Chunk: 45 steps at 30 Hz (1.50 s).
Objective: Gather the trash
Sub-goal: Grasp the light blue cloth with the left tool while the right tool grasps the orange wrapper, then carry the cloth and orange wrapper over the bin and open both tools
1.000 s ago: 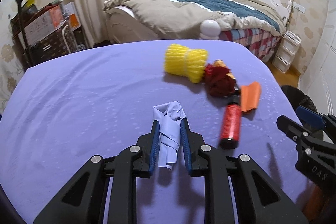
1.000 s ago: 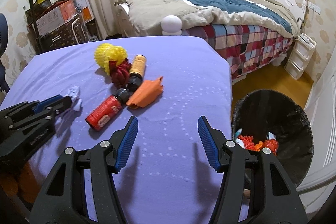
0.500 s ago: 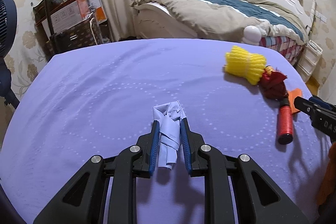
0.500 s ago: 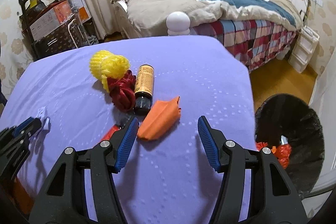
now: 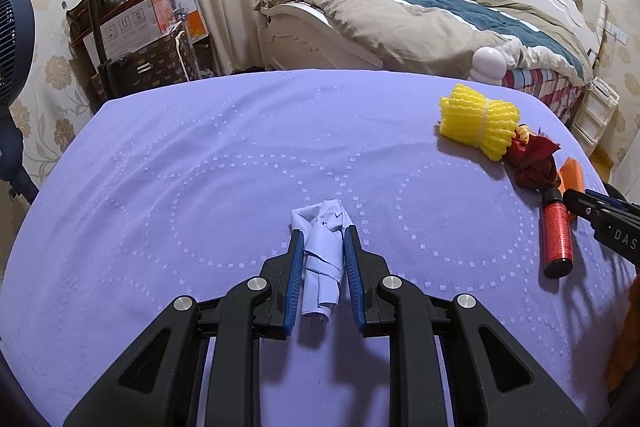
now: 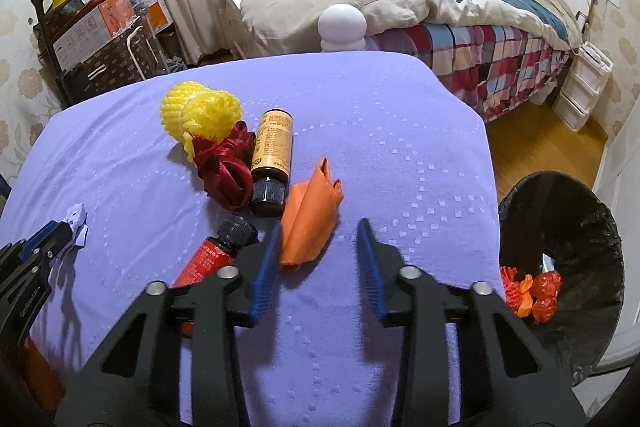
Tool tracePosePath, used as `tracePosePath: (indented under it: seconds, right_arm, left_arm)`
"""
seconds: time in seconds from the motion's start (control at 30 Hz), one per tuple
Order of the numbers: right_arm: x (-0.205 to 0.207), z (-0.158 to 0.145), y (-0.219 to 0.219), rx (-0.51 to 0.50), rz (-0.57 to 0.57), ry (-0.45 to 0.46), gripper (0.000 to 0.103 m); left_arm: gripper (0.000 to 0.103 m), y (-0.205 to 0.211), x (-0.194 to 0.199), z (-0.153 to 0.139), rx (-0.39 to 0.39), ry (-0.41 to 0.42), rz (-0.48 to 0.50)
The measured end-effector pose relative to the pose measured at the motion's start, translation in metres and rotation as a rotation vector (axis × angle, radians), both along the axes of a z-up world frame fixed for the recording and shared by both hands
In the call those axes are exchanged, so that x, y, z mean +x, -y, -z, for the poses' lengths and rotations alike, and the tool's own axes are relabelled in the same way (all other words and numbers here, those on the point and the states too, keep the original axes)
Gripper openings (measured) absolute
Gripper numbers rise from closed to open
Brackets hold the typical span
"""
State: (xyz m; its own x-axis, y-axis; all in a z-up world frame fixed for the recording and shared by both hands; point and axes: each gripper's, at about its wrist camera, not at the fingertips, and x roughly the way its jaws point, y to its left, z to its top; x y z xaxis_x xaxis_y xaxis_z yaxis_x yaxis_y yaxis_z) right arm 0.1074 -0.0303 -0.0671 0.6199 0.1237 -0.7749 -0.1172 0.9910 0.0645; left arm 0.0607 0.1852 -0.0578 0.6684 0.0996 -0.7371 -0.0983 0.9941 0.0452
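Orange wrapper (image 6: 310, 217) now lies between the right gripper's (image 6: 318, 259) fingers, which have just been closing around it; a gap shows on the bin side, so no grip yet. It rests just below the brown bottle (image 6: 272, 159) on the bench (image 6: 400, 131). Left gripper (image 5: 320, 267) stays clamped on the blue paper wad (image 5: 323, 255). Both pieces should go next to the bin (image 6: 560, 267), right of the bottle.
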Motion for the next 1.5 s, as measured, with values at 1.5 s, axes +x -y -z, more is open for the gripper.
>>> tracePosePath:
  seconds: [1.5]
  right_arm:
    - [-0.097, -0.031, 0.116, -0.017, 0.151, 0.122, 0.016]
  left_arm:
    - [0.022, 0.13, -0.036, -0.039, -0.09, 0.115, 0.248]
